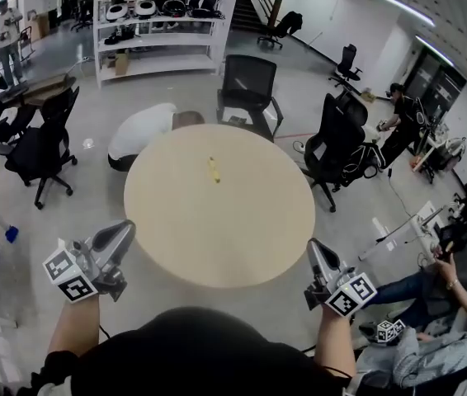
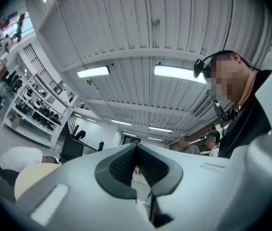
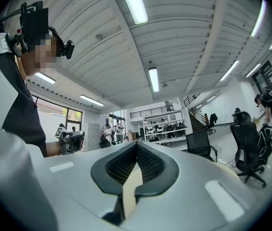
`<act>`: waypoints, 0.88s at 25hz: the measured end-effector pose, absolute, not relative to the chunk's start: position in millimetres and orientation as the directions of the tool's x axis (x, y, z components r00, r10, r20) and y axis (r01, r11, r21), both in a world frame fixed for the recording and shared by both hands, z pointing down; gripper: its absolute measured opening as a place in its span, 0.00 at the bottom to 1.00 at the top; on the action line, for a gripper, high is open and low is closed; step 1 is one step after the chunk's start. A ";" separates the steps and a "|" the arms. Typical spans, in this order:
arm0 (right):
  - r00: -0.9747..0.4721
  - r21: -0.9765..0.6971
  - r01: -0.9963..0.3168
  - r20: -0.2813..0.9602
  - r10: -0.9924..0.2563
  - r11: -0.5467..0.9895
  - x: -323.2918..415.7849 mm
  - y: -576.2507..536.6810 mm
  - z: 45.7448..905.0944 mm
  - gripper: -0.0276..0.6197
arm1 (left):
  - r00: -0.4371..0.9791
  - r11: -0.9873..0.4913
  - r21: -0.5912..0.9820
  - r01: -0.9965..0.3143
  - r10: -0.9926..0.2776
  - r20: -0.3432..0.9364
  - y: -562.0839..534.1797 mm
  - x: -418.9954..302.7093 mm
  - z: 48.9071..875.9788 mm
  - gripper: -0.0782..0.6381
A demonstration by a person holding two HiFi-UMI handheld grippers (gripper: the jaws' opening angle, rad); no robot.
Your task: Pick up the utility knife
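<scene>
A pale round table [image 1: 242,221] stands on a glossy grey floor [image 1: 93,200], with black office chairs [image 1: 248,89] around it — one behind, others to either side. White shelving [image 1: 159,27] stands at the far end near a staircase [image 1: 250,11]. Overhead, a ribbed white ceiling [image 2: 141,28] carries long strip lights [image 2: 177,72] — and tall windows [image 3: 49,112] glow on one side

Nothing legible is showing anywhere; marker cubes [image 1: 70,275] on the left tongs [image 1: 126,231] and right tongs [image 1: 316,250] are bearing only square patterns.
</scene>
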State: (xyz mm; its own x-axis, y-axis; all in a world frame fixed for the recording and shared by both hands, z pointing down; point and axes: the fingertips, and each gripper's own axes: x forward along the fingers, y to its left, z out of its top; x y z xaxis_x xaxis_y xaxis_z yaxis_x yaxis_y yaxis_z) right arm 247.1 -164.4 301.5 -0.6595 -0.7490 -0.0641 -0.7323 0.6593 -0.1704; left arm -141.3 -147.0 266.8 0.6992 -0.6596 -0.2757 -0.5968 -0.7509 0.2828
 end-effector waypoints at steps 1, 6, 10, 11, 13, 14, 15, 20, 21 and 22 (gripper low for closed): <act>-0.652 -0.163 -0.740 -0.065 -0.756 0.652 236.9 -173.1 298.8 0.07 | 0.709 -0.761 0.275 -0.588 -0.648 -0.278 -160.4 -150.6 265.8 0.10; -0.633 -0.148 -0.759 -0.059 -0.772 0.634 180.7 -217.8 290.5 0.07 | 0.733 -0.789 0.270 -0.552 -0.613 -0.296 -222.5 -199.8 261.9 0.10; -0.620 -0.142 -0.774 -0.030 -0.784 0.617 158.8 -248.5 295.5 0.07 | 0.739 -0.794 0.283 -0.538 -0.606 -0.295 -264.1 -223.3 269.4 0.10; -0.615 -0.142 -0.778 -0.027 -0.788 0.612 157.9 -255.0 297.1 0.07 | 0.739 -0.794 0.288 -0.536 -0.606 -0.295 -272.7 -225.5 272.6 0.10; -0.611 -0.141 -0.782 -0.020 -0.791 0.608 158.1 -264.5 299.5 0.07 | 0.740 -0.792 0.299 -0.532 -0.607 -0.291 -285.3 -226.3 278.9 0.10; -0.611 -0.142 -0.783 -0.017 -0.792 0.606 158.6 -268.7 300.3 0.07 | 0.741 -0.792 0.303 -0.530 -0.606 -0.288 -290.1 -225.5 281.3 0.10; -0.610 -0.144 -0.783 -0.014 -0.793 0.605 159.3 -273.6 301.1 0.07 | 0.743 -0.792 0.306 -0.528 -0.605 -0.285 -295.1 -224.6 283.2 0.10; -0.622 -0.173 -0.770 -0.010 -0.783 0.614 173.2 -316.8 316.6 0.07 | 0.745 -0.783 0.309 -0.539 -0.615 -0.258 -330.8 -205.9 291.6 0.10; -0.632 -0.179 -0.761 -0.012 -0.775 0.624 179.3 -327.5 321.0 0.07 | 0.742 -0.778 0.308 -0.548 -0.622 -0.252 -337.8 -198.0 292.7 0.10; -0.644 -0.184 -0.750 -0.016 -0.765 0.635 186.5 -339.3 325.4 0.07 | 0.737 -0.772 0.302 -0.559 -0.630 -0.247 -344.8 -189.2 292.9 0.10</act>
